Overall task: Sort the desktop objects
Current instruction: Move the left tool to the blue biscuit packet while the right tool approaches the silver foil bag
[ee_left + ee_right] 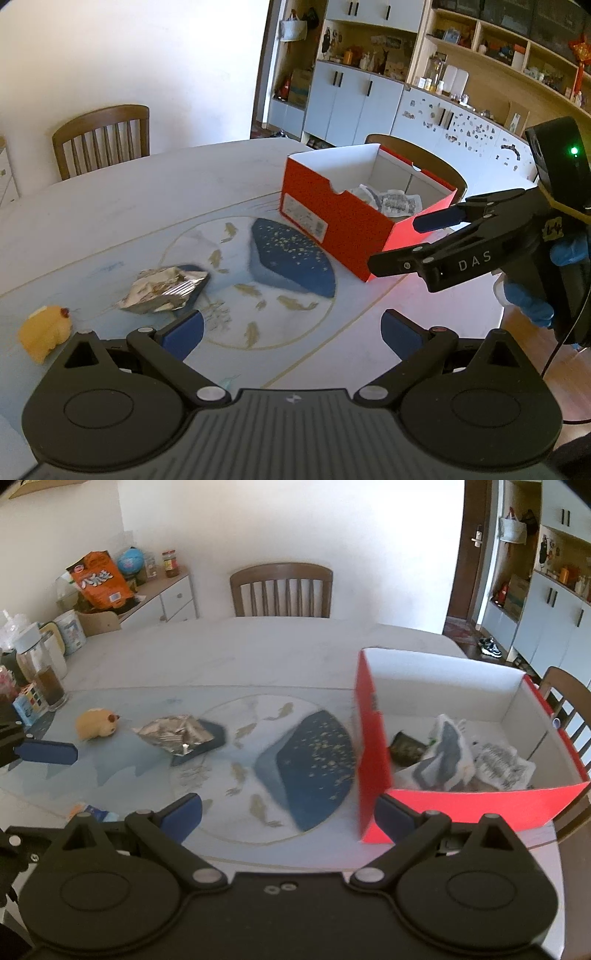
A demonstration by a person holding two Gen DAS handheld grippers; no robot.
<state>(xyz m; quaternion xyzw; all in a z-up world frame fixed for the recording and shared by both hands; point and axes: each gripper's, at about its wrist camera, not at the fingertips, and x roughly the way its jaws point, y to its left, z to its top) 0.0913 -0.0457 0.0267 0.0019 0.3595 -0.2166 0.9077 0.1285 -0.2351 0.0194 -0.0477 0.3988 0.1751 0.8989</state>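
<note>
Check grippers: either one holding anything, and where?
Nothing held. Left gripper and right gripper are both open and empty; foil packet and plush toy lie on the table.

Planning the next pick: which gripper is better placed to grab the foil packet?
Probably left. The left gripper is open with the foil packet just ahead, while the right gripper, also open, sits by the red box, farther off.

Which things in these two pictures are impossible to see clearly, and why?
- Dark item under the foil wrapper: mostly covered by it, both views.
- Red box contents: left view, near wall hides most.
- Box label: blurred, unreadable.
- Small packet: right view, tool body cuts it off.
</note>
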